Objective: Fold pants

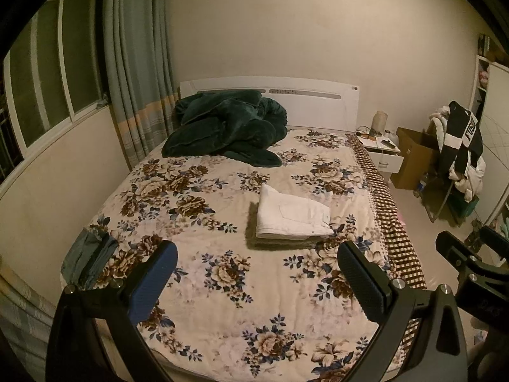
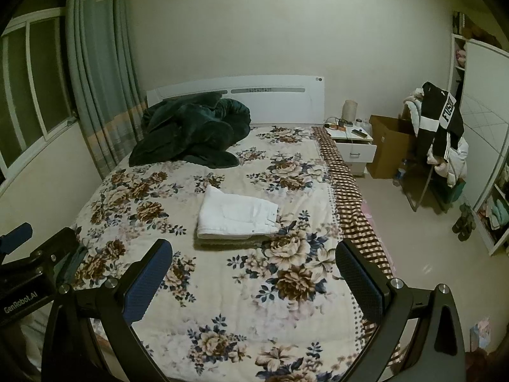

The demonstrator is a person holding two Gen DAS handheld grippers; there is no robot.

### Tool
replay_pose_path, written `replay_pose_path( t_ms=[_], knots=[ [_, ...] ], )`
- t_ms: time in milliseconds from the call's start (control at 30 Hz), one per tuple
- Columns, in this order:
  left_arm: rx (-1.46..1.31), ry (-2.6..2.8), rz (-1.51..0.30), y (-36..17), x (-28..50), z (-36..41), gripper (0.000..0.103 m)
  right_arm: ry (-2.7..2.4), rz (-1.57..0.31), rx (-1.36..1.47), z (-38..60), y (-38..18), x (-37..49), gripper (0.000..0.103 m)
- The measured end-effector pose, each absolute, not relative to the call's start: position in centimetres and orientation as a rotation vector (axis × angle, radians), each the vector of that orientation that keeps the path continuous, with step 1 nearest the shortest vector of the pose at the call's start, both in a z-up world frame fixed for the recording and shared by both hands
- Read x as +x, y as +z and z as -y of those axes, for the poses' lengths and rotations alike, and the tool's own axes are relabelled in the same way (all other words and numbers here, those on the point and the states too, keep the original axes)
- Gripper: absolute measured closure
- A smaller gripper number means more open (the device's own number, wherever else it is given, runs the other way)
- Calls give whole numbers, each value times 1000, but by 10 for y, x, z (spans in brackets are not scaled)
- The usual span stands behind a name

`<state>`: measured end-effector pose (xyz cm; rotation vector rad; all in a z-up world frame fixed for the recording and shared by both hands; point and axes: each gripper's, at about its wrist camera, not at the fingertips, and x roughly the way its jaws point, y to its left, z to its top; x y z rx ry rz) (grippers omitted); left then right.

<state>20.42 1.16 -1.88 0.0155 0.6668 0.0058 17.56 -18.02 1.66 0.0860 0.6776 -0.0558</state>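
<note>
Already folded, white cotton pants (image 1: 291,215) lie mid-frame on floral bedspread (image 1: 197,286); left claw (image 1: 256,281) and right claw (image 2: 253,278) gape empty. Re-gripping might unfold them.

Bunch of stuff you can't really make out: the bits on the nightstand (image 2: 353,133) far ahead-right of the right gripper (image 2: 254,273) are too tiny to identify, and the denim thing (image 1: 90,258) beside the left gripper (image 1: 257,273) is half hidden behind its finger.
</note>
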Motion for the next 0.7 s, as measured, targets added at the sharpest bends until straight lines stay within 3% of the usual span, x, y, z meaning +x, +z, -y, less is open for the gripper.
replay_pose_path(
  t_ms=[700],
  knots=[
    [16,5,-667,-17,202,-14,0,-53,-675,91,182,21,174,0]
  ],
)
